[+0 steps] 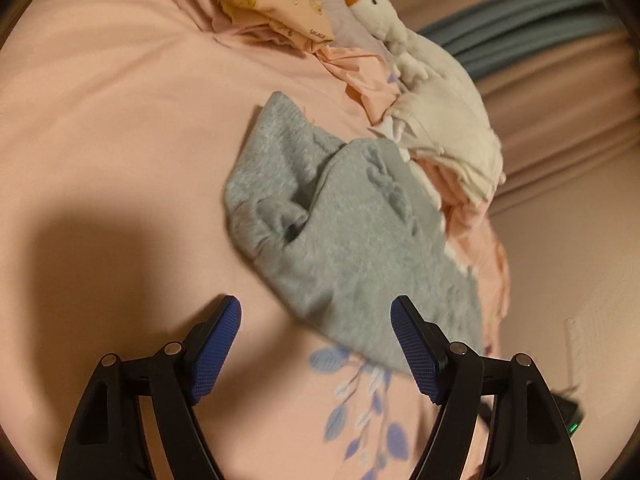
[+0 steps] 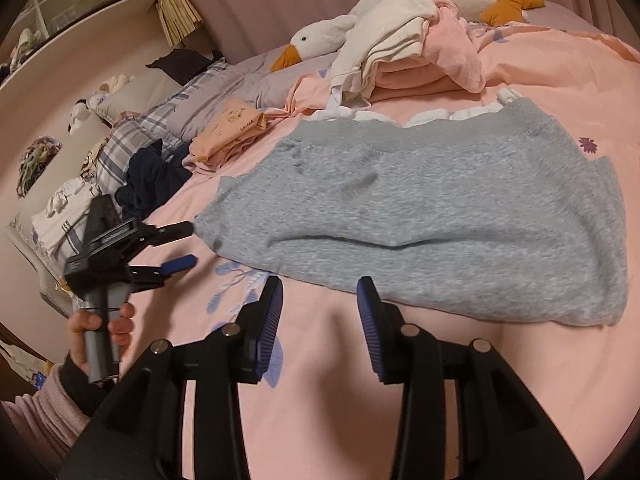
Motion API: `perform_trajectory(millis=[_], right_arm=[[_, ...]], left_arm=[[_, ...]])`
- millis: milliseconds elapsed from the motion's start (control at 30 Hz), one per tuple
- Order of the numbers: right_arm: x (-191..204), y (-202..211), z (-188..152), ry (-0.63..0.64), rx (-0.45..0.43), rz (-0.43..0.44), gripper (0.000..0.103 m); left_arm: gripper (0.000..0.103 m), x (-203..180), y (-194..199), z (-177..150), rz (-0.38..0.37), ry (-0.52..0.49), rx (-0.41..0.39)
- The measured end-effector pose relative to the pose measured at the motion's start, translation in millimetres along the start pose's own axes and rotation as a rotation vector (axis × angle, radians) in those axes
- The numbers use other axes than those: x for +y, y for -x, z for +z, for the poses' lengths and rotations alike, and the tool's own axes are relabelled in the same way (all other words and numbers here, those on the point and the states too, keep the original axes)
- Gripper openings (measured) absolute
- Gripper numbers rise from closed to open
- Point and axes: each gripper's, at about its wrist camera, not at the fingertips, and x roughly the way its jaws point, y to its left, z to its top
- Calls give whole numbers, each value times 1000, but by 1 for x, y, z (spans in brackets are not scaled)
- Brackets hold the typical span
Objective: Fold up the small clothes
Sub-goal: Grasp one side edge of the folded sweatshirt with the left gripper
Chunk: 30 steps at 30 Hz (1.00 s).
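Half the white garment (image 2: 380, 36) hides the goose (image 2: 320, 36).

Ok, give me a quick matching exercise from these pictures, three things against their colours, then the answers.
Things:
1. garment spread on the bed
2. goose toy's beak
3. bedcover

Colours:
A. orange
B. pink
C. grey

Pairs: 1-C, 2-A, 3-B

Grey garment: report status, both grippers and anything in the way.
Left gripper open, empty. Right gripper open, empty, short of the near edge. Grey garment spread on pink bedsheet, unheld. White and pink clothes pile behind; path clear.
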Motion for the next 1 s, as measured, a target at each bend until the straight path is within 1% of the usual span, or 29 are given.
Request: perform_trajectory(millis=[100, 233, 300, 433, 567, 633, 667, 700, 733, 767, 800, 900, 1000], right_arm=[[-2, -3, 0, -10, -1, 4, 40], [-5, -6, 1, -11, 0, -1, 40], [-7, -8, 5, -12, -2, -3, 40], [-10, -13, 14, -20, -8, -2, 40], [-10, -23, 27, -22, -19, -8, 40], [-9, -30, 35, -25, -20, -13, 40], [-8, -35, 39, -23, -21, -13, 40], [-7, -40, 45, -21, -20, -24, 40], [-6, -44, 48, -17, -18, -36, 40], [-5, -49, 53, -10, -14, -45, 40], [-3, -54, 58, -2, -11, -52, 40], [-1, -73, 73, 5, 5, -78, 37], [-4, -90, 84, -14, 17, -111, 34]], left_arm=[[76, -2, -12, 9, -29, 24, -21], [76, -9, -28, 21, -22, 13, -31], [76, -12, -34, 26, -12, 1, -34], [76, -20, -52, 42, 14, -41, -7], [76, -24, -59, 50, 38, -60, 5], [76, -30, -62, 50, 71, -99, 8], [73, -33, -63, 48, 89, -119, 7], [65, -34, -63, 47, 105, -132, 5], [60, -36, -63, 46, 134, -155, 1], [48, -36, -63, 45, 166, -172, 0], [38, -35, -63, 44, 188, -184, 0], [31, -31, -62, 45, 199, -205, 6], [29, -36, -62, 43, 227, -256, 6]])
